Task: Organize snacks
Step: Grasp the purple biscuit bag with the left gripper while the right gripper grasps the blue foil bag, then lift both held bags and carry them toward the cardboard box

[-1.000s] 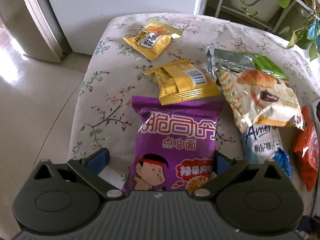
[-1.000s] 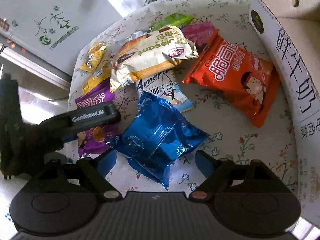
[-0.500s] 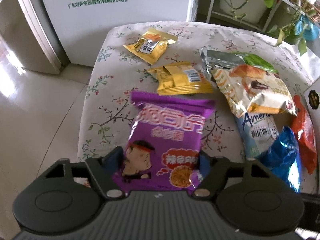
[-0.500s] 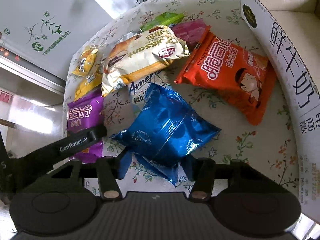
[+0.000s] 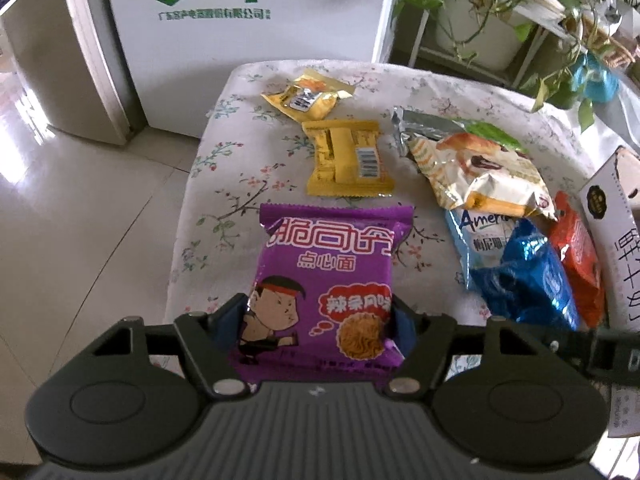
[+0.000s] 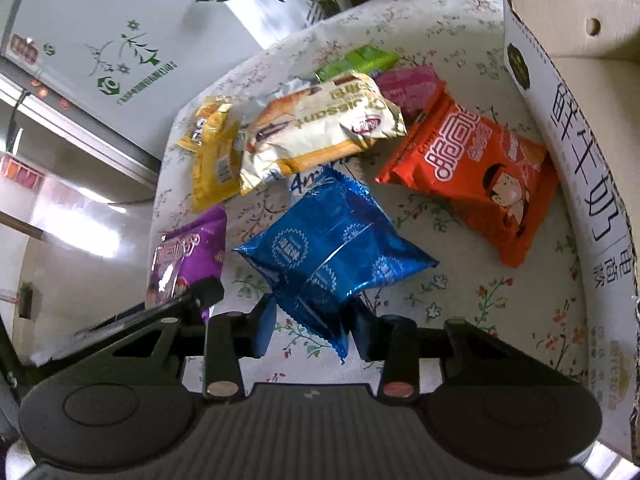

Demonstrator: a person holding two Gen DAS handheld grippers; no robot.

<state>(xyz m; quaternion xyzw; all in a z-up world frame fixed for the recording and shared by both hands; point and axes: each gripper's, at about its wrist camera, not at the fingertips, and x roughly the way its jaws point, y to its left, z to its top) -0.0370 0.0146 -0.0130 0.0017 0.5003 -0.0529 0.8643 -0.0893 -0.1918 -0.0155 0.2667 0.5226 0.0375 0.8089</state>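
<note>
Left tool pinching purple packet; right tool pinching blue packet.

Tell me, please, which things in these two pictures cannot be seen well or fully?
- cardboard box: right wrist view, cut off by the picture's right edge; its contents are hidden.
- light blue packet: left wrist view, mostly covered by the croissant bag and the blue foil packet.
- pink packet: right wrist view, half hidden under the orange packet.
- purple packet: left wrist view, its lower edge sits behind the left gripper.
</note>
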